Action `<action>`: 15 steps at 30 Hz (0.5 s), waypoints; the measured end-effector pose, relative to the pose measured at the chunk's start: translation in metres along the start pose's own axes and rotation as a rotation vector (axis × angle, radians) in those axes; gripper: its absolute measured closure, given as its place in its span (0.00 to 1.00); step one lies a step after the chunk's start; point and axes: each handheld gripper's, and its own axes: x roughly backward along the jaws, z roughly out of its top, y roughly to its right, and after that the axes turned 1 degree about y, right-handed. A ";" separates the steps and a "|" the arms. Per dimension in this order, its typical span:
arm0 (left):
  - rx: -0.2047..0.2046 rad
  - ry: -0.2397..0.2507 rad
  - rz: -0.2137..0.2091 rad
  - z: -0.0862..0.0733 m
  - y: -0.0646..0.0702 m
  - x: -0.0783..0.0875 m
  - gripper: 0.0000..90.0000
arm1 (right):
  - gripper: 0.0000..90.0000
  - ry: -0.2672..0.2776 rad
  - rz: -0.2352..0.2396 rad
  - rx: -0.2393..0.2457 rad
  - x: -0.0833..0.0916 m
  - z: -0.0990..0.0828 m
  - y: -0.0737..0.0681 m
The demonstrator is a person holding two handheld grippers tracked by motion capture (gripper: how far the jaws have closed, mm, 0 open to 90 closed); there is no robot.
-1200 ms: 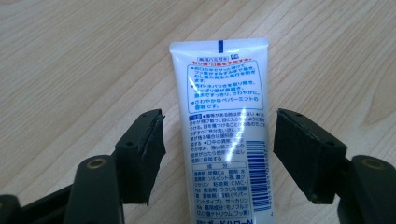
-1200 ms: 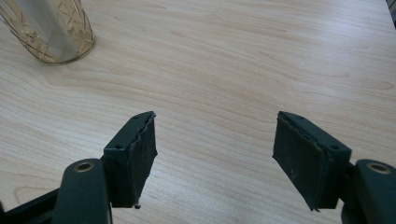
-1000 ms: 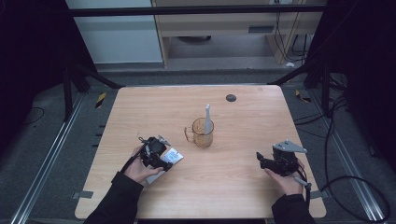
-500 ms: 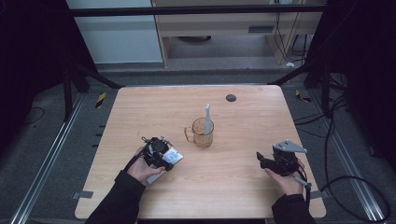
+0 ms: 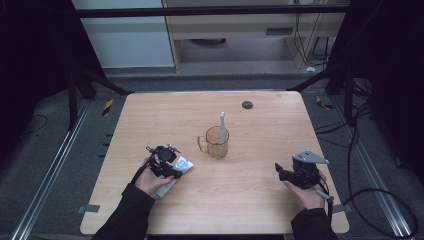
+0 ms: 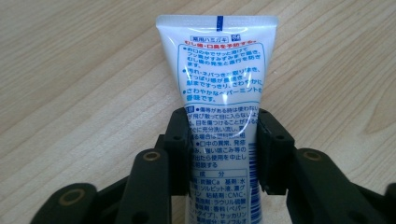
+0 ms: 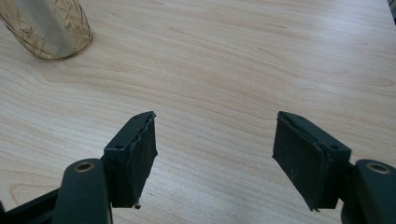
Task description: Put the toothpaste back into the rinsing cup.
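White toothpaste tube (image 6: 222, 112) sits between the left gripper (image 6: 224, 140) jaws, flat on the wooden table (image 5: 260, 200); jaws have just been closing and both pads now touch its sides. Right gripper (image 7: 215, 154) spread, nothing between, hovering over bare wood. Amber glass mug (image 5: 217, 143) with a toothbrush (image 5: 222, 126) stands ahead of and between both.
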 end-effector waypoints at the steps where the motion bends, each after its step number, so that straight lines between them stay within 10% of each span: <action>1: -0.001 0.004 0.008 -0.001 0.000 0.001 0.70 | 0.33 0.002 -0.003 0.005 0.000 0.000 0.000; 15: 0.081 0.197 0.045 -0.008 -0.012 0.039 0.75 | 0.33 0.001 -0.008 0.003 -0.001 -0.001 0.002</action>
